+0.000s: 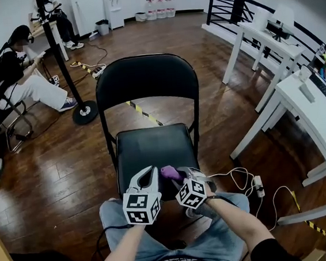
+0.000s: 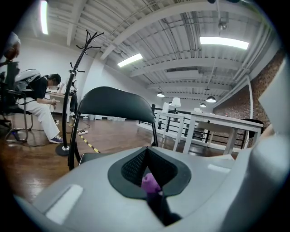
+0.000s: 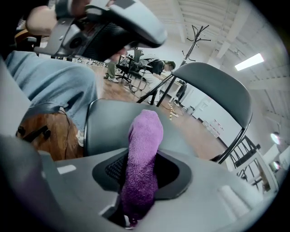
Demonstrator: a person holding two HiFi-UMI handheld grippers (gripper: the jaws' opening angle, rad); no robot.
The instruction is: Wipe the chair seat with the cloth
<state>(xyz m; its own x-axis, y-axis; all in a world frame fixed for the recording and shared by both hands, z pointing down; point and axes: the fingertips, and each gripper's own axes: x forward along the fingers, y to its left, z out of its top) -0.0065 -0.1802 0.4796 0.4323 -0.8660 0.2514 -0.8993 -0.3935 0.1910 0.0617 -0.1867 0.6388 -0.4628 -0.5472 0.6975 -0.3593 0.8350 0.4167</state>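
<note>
A black folding chair stands in front of me, its padded seat (image 1: 153, 148) bare and its back (image 1: 146, 79) upright. My right gripper (image 1: 179, 174) hovers over the seat's front edge, shut on a rolled purple cloth (image 1: 168, 171). In the right gripper view the cloth (image 3: 145, 154) sticks out past the jaws above the seat (image 3: 108, 122). Just left of the cloth, my left gripper (image 1: 151, 171) is shut with its tips together, pointing at the chair back (image 2: 113, 104). A small purple bit (image 2: 151, 183) shows in the hollow between its jaws; I cannot tell what it is.
My knees in jeans (image 1: 116, 213) are just before the seat's front edge. A coat stand (image 1: 62, 56) and a seated person (image 1: 18, 73) are at the far left. White tables (image 1: 317, 111) line the right. A white cable and power strip (image 1: 258, 185) lie on the wooden floor.
</note>
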